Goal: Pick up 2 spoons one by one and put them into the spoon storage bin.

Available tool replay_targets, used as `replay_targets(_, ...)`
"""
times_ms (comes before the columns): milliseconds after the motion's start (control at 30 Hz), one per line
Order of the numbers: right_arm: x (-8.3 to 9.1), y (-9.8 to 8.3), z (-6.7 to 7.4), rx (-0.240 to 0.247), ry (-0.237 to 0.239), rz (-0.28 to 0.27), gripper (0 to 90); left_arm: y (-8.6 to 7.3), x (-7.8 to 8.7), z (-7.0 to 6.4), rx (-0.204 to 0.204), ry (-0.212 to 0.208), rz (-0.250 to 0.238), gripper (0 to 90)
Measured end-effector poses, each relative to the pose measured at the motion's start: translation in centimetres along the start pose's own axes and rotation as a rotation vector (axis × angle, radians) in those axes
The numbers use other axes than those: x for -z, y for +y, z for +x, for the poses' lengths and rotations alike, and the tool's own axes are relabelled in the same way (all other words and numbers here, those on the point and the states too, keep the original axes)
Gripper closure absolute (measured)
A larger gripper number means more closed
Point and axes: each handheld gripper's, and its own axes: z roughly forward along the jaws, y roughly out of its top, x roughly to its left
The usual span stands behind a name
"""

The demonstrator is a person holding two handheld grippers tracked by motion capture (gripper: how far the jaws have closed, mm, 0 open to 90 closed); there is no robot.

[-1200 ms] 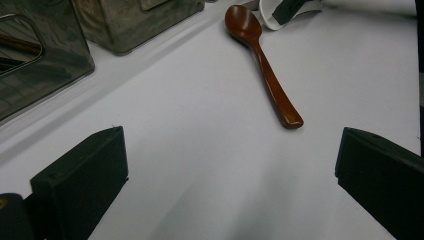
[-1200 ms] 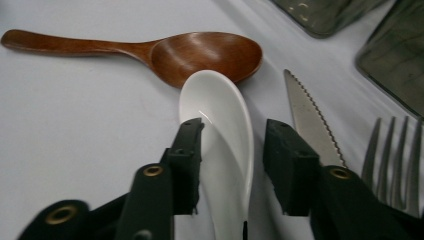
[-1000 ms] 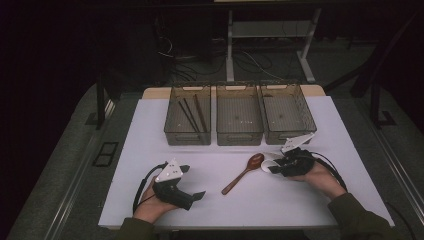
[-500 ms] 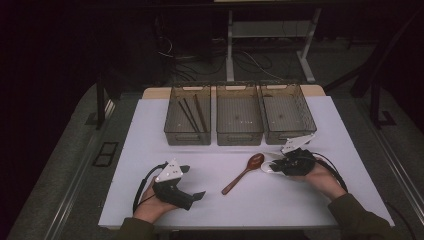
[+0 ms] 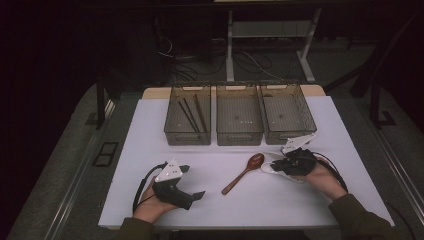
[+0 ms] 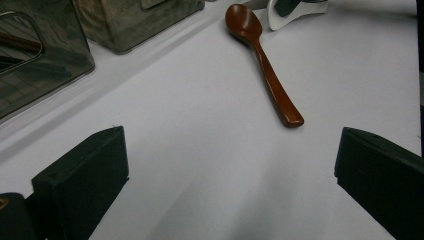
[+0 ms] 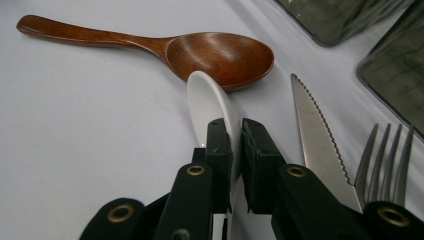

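Observation:
A brown wooden spoon (image 5: 245, 172) lies slanted on the white table, bowl toward the bins. Just right of its bowl, my right gripper (image 5: 274, 167) points left. Its jaws have just been closing on a white spoon (image 7: 207, 102), and in the right gripper view the pads (image 7: 220, 145) pinch that spoon's rim. The wooden spoon (image 7: 215, 52) lies right behind it. My left gripper (image 5: 192, 181) rests at the front left, jaws wide open with nothing between them. The wooden spoon (image 6: 267, 75) lies ahead of the left gripper (image 6: 230, 165).
Three clear bins stand in a row at the back: the left bin (image 5: 187, 139) holds dark sticks, then the middle bin (image 5: 239, 138) and the right bin (image 5: 287, 135). A serrated knife (image 7: 312, 130) and a fork (image 7: 390, 155) lie beside my right gripper.

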Motion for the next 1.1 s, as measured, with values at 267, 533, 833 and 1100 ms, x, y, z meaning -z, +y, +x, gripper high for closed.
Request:
replay_targets(267, 0.9, 0.1, 0.0, -0.011, -0.003, -0.027, 82.6, -0.2, -0.2, 0.0, -0.002, -0.005, 0.006, 0.0)
replay_targets(533, 1.6, 0.6, 0.0, -0.025, -0.004, -0.062, 82.8, -0.3, 0.0, 0.3, 0.001, -0.001, 0.009, 0.0)
replay_targets(833, 2.4, 1.5, 0.0, -0.043, 0.003, -0.118, 82.9, -0.3, 0.1, 0.3, 0.001, -0.001, 0.012, 0.0)
replay_targets(1100, 3.0, 2.3, -0.1, -0.054, -0.009, -0.155, 82.9, -0.3, 0.0, 0.2, 0.000, -0.001, 0.009, 0.0)
